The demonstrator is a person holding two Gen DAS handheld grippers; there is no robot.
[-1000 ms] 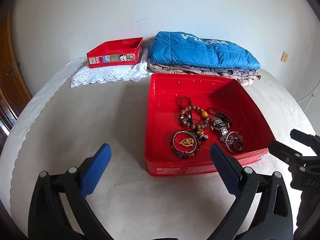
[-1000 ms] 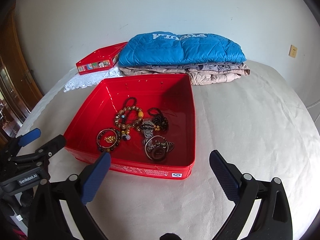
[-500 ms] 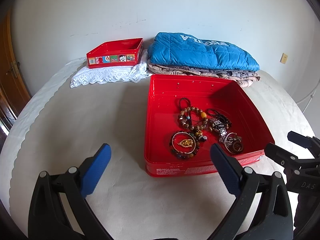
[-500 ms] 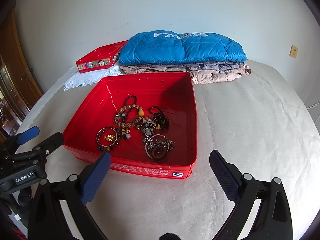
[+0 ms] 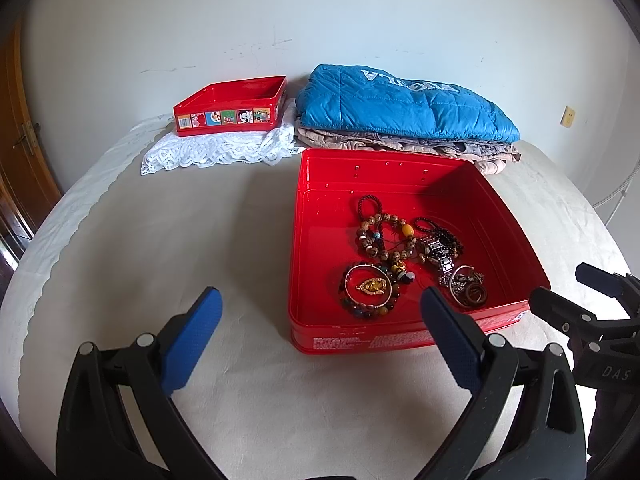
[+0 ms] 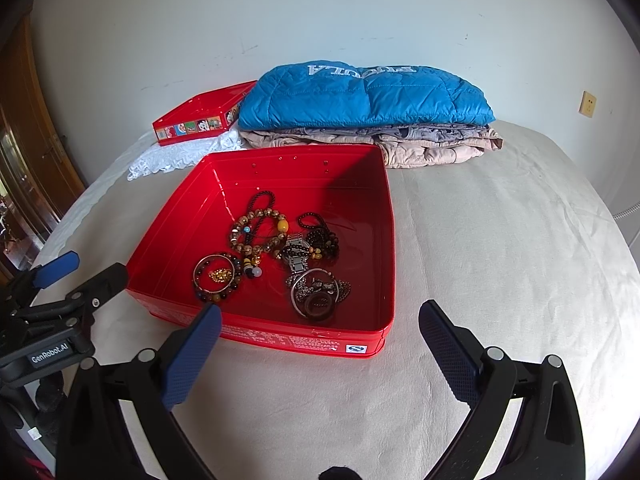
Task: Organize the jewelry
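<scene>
Left wrist view: the left gripper [image 5: 318, 308] hovers low over a pale bedspread [image 5: 160, 240], its two blue-padded fingers spread wide apart and holding nothing. Just ahead sits a shallow red tin [image 5: 400, 336], open-topped, with the jewelry [image 5: 404, 256] heaped loosely in its middle and touching — a tangle, which is likely why sorting is wanted. I count about five or six pieces: a brown bead bracelet [image 5: 384, 236] on a dark cord, a bead bangle [image 5: 370, 290] ringing a gold pendant, a metal watch [image 5: 438, 250], a strand of dark beads, and a ring-shaped cluster nearest the front wall; the tangle hides the exact number. The right gripper [image 5: 560, 292] enters at the right edge, just beside the tin's corner, fingers apart. Further back a second, smaller red tin [image 5: 224, 120] rests on a white lace cloth [image 5: 208, 152], one of each, and a folded blue jacket [image 5: 400, 108] tops a stack of beige clothes by the wall. Right wrist view: the right gripper [image 6: 318, 316] also stands wide open and empty, aimed at the tin's [image 6: 360, 344] front wall, with the jewelry [image 6: 276, 256] inside. The left gripper [image 6: 88, 268] shows at the left, open, close to the tin's near corner. Two grippers flanking one tin suggests both are poised to reach in, or have just let go; the scene fits jewelry gathered into the tin or waiting to be taken out.
</scene>
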